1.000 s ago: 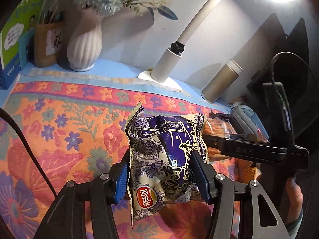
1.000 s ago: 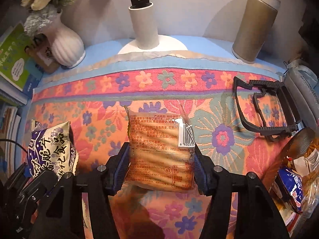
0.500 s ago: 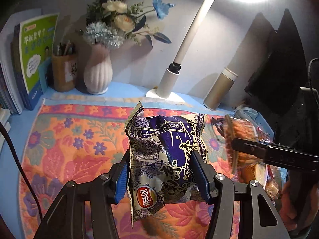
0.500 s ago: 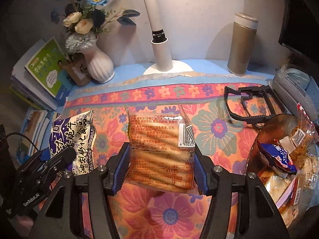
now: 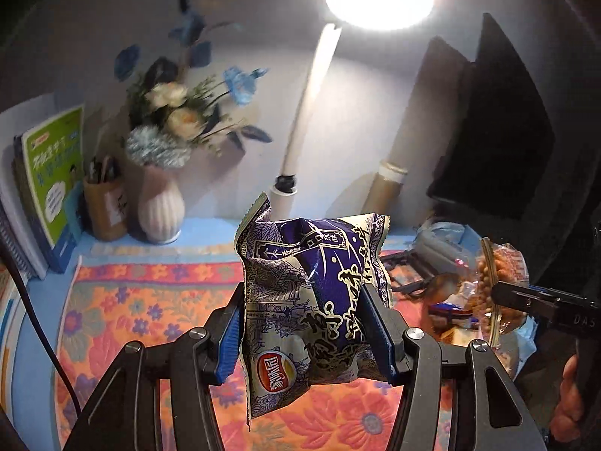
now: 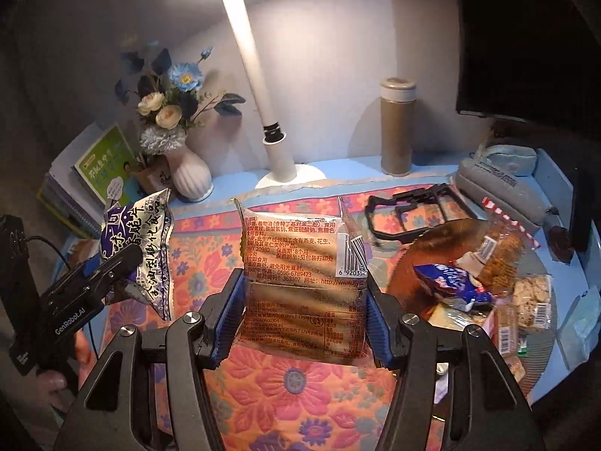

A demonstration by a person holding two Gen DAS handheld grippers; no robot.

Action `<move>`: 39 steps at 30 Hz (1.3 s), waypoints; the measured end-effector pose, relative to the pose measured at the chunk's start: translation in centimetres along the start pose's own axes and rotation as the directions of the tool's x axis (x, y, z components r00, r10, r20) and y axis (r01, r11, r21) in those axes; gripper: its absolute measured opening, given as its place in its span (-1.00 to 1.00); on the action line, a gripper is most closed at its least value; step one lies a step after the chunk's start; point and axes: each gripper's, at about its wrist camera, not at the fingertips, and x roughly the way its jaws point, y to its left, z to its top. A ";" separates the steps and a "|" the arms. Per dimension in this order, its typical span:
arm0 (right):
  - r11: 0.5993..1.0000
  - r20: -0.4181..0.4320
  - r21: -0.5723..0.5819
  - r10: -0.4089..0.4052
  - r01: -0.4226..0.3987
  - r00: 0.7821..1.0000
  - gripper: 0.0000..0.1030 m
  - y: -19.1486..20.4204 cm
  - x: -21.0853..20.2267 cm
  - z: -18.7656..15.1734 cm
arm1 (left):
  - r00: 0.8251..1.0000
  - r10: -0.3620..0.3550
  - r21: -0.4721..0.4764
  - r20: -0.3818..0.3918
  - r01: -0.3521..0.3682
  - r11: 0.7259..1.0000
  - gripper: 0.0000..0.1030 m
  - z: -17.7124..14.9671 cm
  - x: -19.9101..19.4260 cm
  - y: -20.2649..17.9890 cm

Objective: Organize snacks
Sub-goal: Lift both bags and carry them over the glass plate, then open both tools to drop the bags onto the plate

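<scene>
My left gripper (image 5: 306,329) is shut on a purple and cream chip bag (image 5: 311,300), held upright in the air above the floral cloth (image 5: 142,300). The same chip bag (image 6: 141,251) shows at the left of the right wrist view, in the left gripper (image 6: 112,267). My right gripper (image 6: 300,314) is shut on a clear orange pack of biscuit sticks (image 6: 304,282), also lifted off the cloth (image 6: 293,379). That biscuit pack (image 5: 496,293) appears edge-on at the right of the left wrist view, in the right gripper (image 5: 503,295).
A pile of snack packets (image 6: 484,282) lies at the right, with a black frame (image 6: 417,212) behind it. Along the back stand a white vase of flowers (image 6: 191,176), a lamp post (image 6: 274,158), a tan flask (image 6: 396,131) and books (image 6: 101,165). A grey pouch (image 6: 499,176) is far right.
Both grippers have risen with their packs, so the cloth and table look farther away. The right gripper has moved right, toward the snack pile.
</scene>
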 end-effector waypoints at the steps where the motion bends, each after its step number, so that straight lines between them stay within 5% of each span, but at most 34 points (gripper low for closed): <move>1: 1.000 0.016 0.017 -0.013 0.012 1.000 0.11 -0.9 -0.8 0.0 | 1.000 -0.021 0.016 0.004 0.021 1.000 0.08 0.3 0.1 -0.9; 16: 0.968 0.152 0.225 -0.145 0.108 0.978 0.11 -12.8 -7.9 -0.4 | 0.981 -0.191 0.143 -0.046 0.195 0.970 0.08 2.4 3.9 -12.0; 20: 0.945 0.168 0.266 -0.240 0.191 0.956 0.11 -15.4 -8.7 -0.7 | 0.972 -0.223 0.169 -0.072 0.232 0.958 0.08 2.3 5.4 -15.1; 39: 0.941 0.122 0.253 -0.264 0.227 0.957 0.11 -19.8 -5.3 -0.1 | 0.950 -0.249 0.201 -0.190 0.286 0.937 0.08 0.6 12.0 -21.9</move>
